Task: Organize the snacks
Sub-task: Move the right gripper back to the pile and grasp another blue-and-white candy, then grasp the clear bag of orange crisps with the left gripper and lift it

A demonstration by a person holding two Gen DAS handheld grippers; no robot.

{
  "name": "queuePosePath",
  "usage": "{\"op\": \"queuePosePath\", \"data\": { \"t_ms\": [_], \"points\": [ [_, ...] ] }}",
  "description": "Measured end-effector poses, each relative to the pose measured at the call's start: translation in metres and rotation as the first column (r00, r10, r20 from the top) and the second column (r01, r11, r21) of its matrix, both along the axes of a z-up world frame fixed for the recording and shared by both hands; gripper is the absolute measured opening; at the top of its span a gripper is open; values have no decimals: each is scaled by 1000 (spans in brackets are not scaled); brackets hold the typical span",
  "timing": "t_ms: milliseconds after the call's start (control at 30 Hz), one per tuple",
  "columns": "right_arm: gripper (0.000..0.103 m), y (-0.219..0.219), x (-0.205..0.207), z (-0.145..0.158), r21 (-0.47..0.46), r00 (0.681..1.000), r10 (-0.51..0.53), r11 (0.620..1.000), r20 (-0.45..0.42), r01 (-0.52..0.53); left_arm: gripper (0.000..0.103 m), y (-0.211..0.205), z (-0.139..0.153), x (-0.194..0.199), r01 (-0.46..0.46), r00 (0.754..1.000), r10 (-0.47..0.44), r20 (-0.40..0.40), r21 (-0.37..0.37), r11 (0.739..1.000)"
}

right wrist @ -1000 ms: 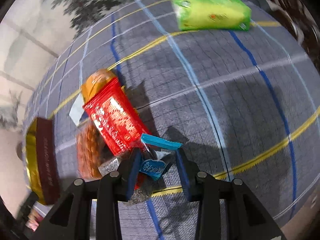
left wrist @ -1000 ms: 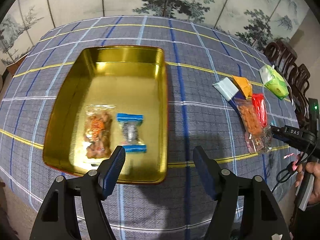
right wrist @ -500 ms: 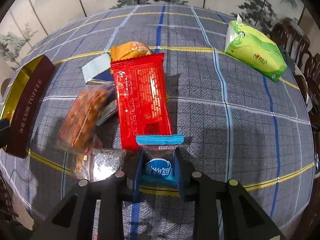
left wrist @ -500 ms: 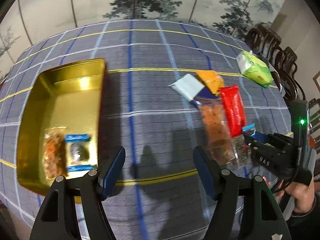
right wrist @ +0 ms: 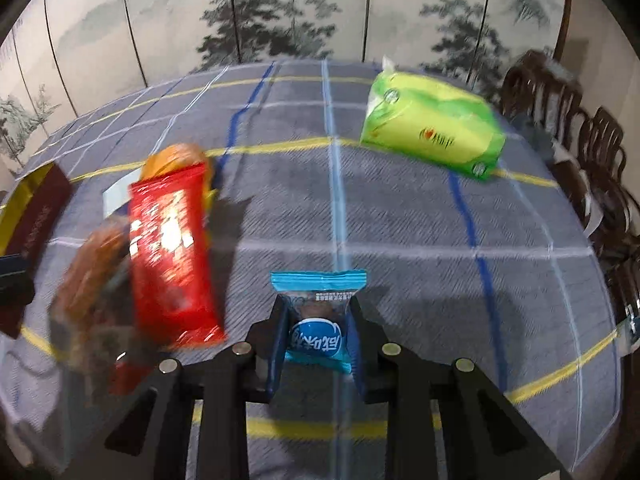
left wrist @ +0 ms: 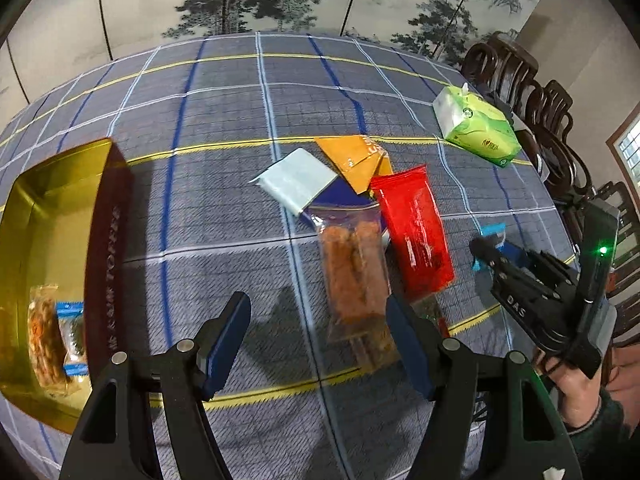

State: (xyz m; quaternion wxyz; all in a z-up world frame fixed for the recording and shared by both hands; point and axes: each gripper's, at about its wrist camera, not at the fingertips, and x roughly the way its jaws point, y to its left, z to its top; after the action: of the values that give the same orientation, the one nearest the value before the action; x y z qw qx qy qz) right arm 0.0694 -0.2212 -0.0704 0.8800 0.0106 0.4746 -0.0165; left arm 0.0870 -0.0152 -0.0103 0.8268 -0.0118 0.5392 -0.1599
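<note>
We clamp our right gripper's (right wrist: 316, 340) fingers on the small blue-ended clear sweet packet (right wrist: 318, 320) for carrying, while our left gripper's (left wrist: 318, 344) fingers stand apart and empty, the clear bag of orange snacks (left wrist: 352, 276) just ahead between them.

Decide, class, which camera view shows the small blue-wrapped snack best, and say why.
The right wrist view: the blue-wrapped snack sits close and central, label readable, pinched in the shut right gripper. The left wrist view shows only a small blue corner at that gripper's tips, far to the right.
</note>
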Motion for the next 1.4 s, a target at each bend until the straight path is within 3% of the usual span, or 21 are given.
{"op": "queuePosePath", "data": {
  "t_ms": [200,533,800,1167,1400],
  "points": [
    [27,-6,13,-7,-27,997,15,1000,73,-14,68,-18,-6,10,33,999,-33,-10,-4,999],
    [27,-9,18,-12,-6,997,16,1000,69,-16,66,-30,-28,25,26,998,-25,-64,8,1000],
    [27,-9,18,-11,-5,997,16,1000,69,-16,37,-40,-36,25,45,997,-43,-67,24,999],
    [27,-9,19,-11,-8,997,16,1000,69,-16,36,-25,-20,11,44,999,-43,-20,40,998],
    [27,-9,17,-9,-15,997,18,1000,69,-17,35,3,5,3,13,1000,-14,16,25,1000]
  ]
}}
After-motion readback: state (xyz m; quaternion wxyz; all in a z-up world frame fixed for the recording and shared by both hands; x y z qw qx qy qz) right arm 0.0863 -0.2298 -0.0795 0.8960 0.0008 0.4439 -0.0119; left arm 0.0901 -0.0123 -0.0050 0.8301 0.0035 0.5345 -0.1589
